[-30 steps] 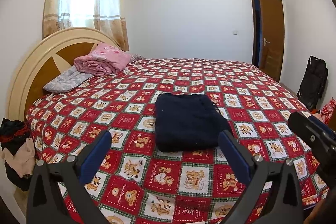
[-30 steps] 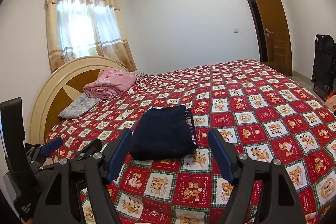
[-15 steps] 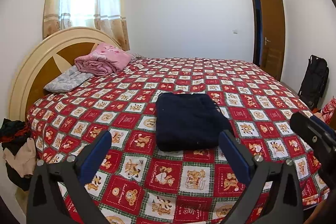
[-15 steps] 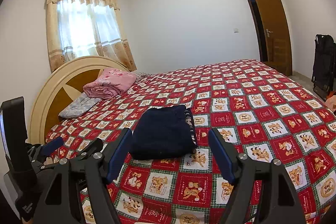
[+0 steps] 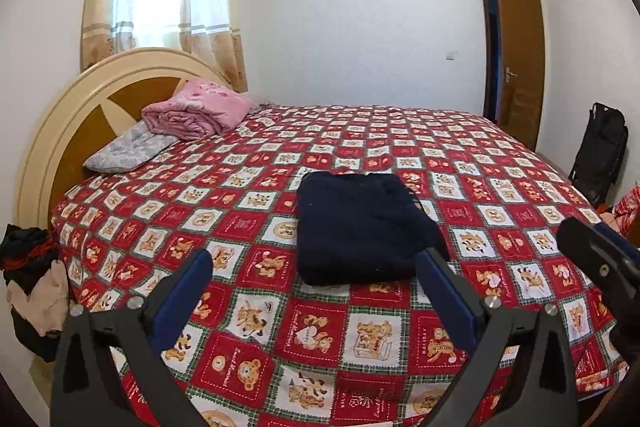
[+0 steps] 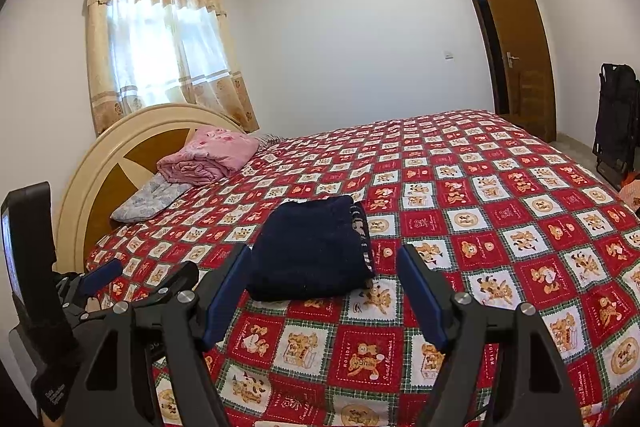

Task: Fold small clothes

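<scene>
A folded navy garment (image 5: 360, 227) was laid flat on the bed (image 5: 500, 187). The left gripper (image 5: 316, 287) and right gripper (image 6: 324, 287) were held released above the bedspread, nothing grasped.

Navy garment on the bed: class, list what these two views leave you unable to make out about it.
- Navy garment: its type, both views; folded into a bundle.
- Its near edge, right wrist view: hand-held gripper finger overlaps it.
- White lettering on its side, right wrist view: too small.
</scene>
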A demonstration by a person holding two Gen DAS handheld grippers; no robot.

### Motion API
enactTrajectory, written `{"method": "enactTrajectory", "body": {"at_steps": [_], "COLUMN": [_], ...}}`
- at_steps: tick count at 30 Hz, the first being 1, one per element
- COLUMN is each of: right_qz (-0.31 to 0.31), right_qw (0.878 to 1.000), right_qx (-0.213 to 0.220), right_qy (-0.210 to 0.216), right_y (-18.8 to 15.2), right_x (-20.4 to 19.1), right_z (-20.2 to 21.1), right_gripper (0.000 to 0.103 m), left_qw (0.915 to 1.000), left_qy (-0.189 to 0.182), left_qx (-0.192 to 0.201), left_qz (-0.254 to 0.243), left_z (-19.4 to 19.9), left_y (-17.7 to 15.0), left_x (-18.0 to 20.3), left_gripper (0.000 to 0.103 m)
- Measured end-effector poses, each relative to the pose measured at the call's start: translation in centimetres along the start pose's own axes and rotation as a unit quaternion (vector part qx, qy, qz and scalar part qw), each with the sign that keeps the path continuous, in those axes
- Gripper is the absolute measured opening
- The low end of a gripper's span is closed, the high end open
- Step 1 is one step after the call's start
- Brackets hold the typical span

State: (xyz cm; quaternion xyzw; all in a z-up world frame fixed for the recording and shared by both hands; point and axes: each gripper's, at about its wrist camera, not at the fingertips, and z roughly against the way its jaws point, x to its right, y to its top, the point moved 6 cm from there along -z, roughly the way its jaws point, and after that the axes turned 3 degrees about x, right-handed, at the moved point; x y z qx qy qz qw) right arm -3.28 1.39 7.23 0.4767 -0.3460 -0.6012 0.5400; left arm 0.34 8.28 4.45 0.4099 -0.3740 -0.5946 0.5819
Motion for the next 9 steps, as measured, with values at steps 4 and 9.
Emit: {"method": "enactTrajectory", "body": {"at_steps": [4,9], "right_qz": [-0.002,-0.006], "right_qw": [1.000,1.000], "right_qx": [-0.002,-0.001], "right_qy": [0.001,-0.006], "right_y": [-0.04,-0.01], "right_x": [0.02,0.13], "right_z": [-0.04,-0.15], "right_gripper": [0.076,0.076], "left_qw": [1.0000,1.0000], "left_qy": [-0.001,-0.003], "left_qx": [0.005,-0.002], "left_qz": [-0.006,-0.008], "left_z": [0.09,-0.23], "left_y": [0.13,0.01], "left_x": [0.25,0.32], "left_gripper": [0.103,0.103]}}
